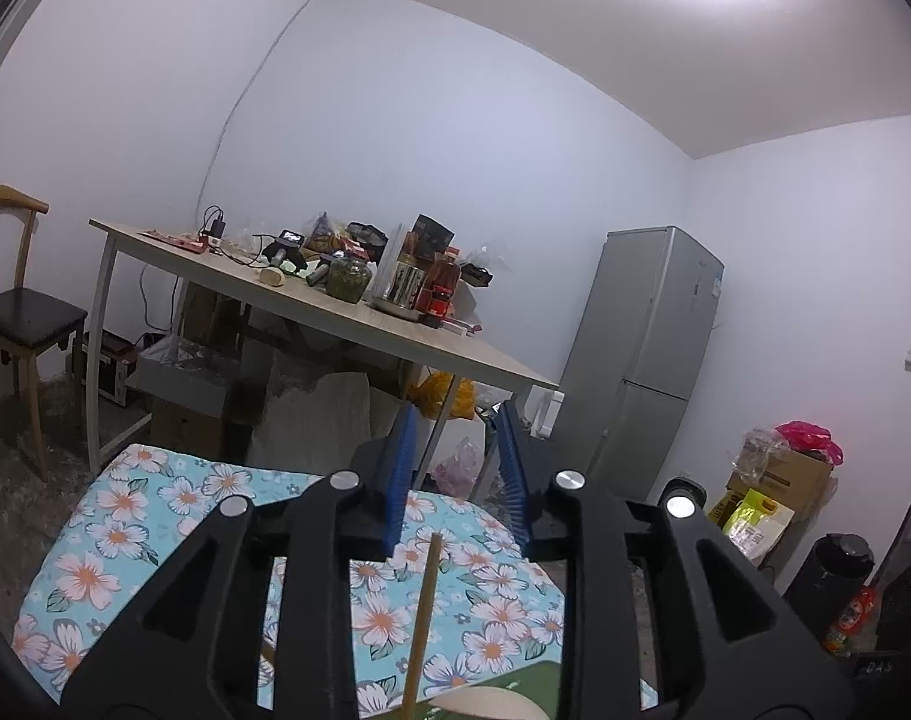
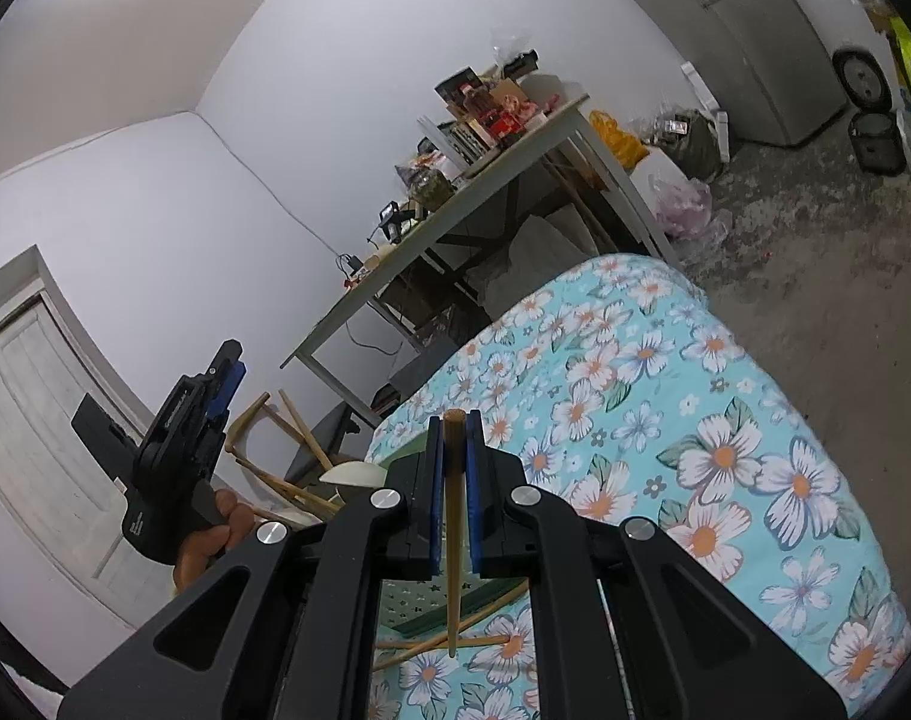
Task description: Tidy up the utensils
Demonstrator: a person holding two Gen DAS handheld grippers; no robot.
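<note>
The fingers of the right gripper [image 2: 453, 420] are clenched on a wooden chopstick [image 2: 453, 516], which runs lengthwise between the blue pads with its butt end poking out past the tips and its thin end hanging down behind them. Below it, more chopsticks [image 2: 449, 639] lie crossed on the floral cloth [image 2: 665, 396], touching a green perforated tray [image 2: 419, 600]. The left gripper [image 1: 455, 462] has its fingers released and spread apart, with nothing between them; it is held up above the cloth, pointing toward a cluttered desk [image 1: 455, 342] and a grey fridge [image 1: 647, 342]. In the left wrist view a chopstick [image 1: 422, 612] stands upright beneath it, beside a pale bowl rim [image 1: 485, 705].
</note>
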